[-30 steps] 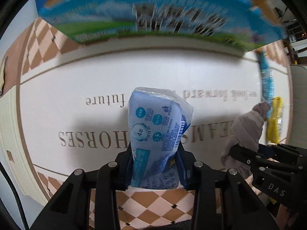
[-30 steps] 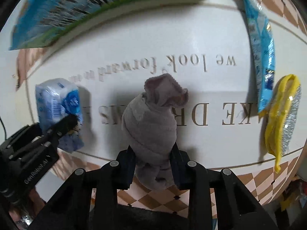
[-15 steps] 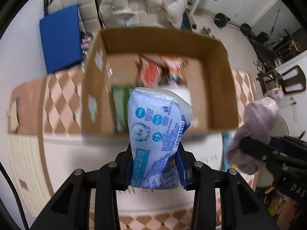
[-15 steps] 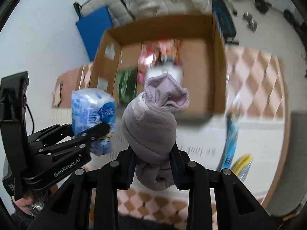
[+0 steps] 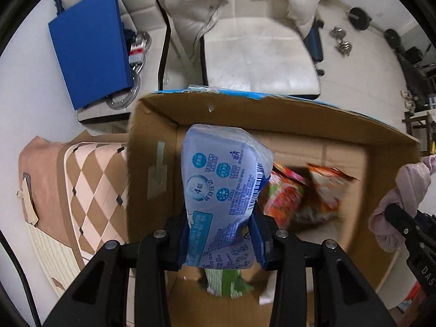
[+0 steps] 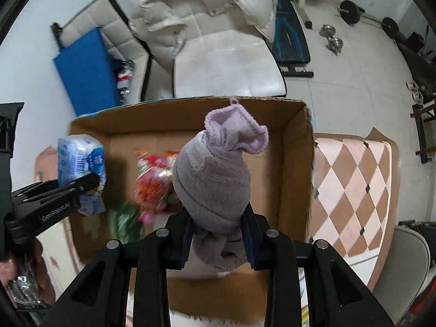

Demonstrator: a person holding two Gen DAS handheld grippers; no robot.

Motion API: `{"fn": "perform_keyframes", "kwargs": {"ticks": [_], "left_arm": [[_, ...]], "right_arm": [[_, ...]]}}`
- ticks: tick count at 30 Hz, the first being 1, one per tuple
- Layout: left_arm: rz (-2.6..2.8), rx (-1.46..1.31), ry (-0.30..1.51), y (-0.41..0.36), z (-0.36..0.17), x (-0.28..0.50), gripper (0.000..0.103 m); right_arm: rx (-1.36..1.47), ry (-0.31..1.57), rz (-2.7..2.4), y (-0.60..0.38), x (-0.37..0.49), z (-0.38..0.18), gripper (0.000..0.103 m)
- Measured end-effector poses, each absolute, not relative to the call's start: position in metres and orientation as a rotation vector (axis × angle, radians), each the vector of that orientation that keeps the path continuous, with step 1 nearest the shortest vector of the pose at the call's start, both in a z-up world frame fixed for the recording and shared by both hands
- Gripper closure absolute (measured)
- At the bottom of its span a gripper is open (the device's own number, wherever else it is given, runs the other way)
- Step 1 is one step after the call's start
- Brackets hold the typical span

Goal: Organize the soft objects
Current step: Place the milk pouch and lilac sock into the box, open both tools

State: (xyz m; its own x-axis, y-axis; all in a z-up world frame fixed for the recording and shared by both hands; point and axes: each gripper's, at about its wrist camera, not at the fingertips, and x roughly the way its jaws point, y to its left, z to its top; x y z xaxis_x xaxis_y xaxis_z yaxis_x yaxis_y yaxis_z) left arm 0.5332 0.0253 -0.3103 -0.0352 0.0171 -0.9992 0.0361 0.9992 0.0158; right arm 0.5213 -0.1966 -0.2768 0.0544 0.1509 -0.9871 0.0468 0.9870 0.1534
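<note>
an open cardboard box (image 5: 152, 163) stands on the checkered worktop (image 5: 92, 179), and inside it lie red and orange snack packets (image 5: 297, 193), blurred, with a green packet (image 5: 226, 286) nearer the close wall. the left claw (image 5: 220, 241) is clamped on a blue tissue pack (image 5: 220, 190), held upright above the box's left part; its print shows a barcode, round icons and "4", the rest too small to read. the right claw (image 6: 218, 241) is clamped on a rolled purple-grey sock bundle (image 6: 215, 179), held above the box's right half. the left claw's side reads "genrobot.ai"; "das" shows on the right claw in the left wrist view.
</note>
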Motion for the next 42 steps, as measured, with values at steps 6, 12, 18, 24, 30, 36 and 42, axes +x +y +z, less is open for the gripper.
{"fn": "perform_keyframes", "kwargs": {"ticks": [6,12,18,24,30,36,42], "left_arm": [[-0.004,0.074,1.648,0.022,-0.337,0.545,0.068],[0.004,0.061,1.669,0.023,-0.346,0.553,0.06],[0.035,0.047,1.625,0.027,-0.337,0.556,0.045],[0.027,0.004,1.577,0.031,-0.316,0.556,0.019],[0.013,0.004,1.537,0.033,-0.294,0.541,0.005],[-0.01,0.01,1.453,0.032,-0.261,0.503,0.005],[-0.047,0.031,1.367,0.022,-0.221,0.454,0.005]], "right_arm": [[0.149,1.567,0.043,-0.2,0.551,-0.328,0.069],[0.136,1.574,0.034,-0.204,0.565,-0.347,0.068],[0.152,1.575,0.038,-0.207,0.567,-0.342,0.044],[0.143,1.56,0.038,-0.207,0.562,-0.325,0.039],[0.117,1.555,0.079,-0.2,0.545,-0.305,0.006],[0.022,1.515,0.107,-0.182,0.51,-0.28,0.0],[0.022,1.472,0.117,-0.175,0.474,-0.258,0.0]]}}
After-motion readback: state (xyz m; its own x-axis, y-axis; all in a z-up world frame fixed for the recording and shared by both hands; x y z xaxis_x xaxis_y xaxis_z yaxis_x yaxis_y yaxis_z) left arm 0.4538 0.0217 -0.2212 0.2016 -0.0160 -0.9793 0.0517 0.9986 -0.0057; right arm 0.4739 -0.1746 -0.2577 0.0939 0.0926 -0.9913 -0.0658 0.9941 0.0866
